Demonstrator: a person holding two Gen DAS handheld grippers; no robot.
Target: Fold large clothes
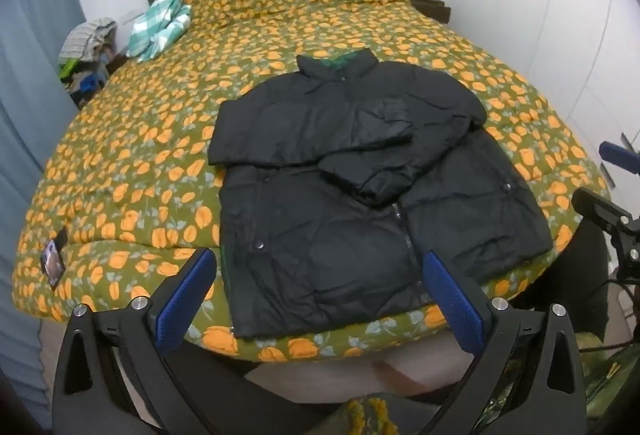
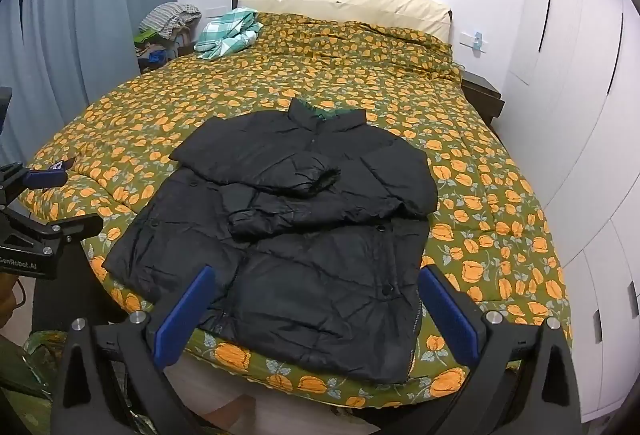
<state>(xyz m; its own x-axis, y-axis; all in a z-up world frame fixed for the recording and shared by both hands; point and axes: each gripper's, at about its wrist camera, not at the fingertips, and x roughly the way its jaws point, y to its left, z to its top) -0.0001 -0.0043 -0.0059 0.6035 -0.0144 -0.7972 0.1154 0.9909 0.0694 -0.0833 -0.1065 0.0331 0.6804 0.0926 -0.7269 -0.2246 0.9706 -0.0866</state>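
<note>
At the upper left a green checked cloth (image 1: 160, 25) lies on the floral bedspread (image 1: 132, 163). At frame centre the black puffer jacket (image 1: 360, 187) lies flat, front up, both sleeves crossed over its chest — hem at the bed's near edge. Along the bottom, the left gripper (image 1: 320, 295) and right gripper (image 2: 316, 311) hang released, jaws wide, holding nothing.

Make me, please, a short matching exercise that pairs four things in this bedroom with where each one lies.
Things:
1. jacket
2. checked cloth
3. pillow
4. clothes pile

Places:
A. along the headboard
B. off the bed, by the curtain
C. spread flat at the bed's near end
D. on the bed's far left corner

Pairs: 1-C, 2-D, 3-A, 4-B
</note>
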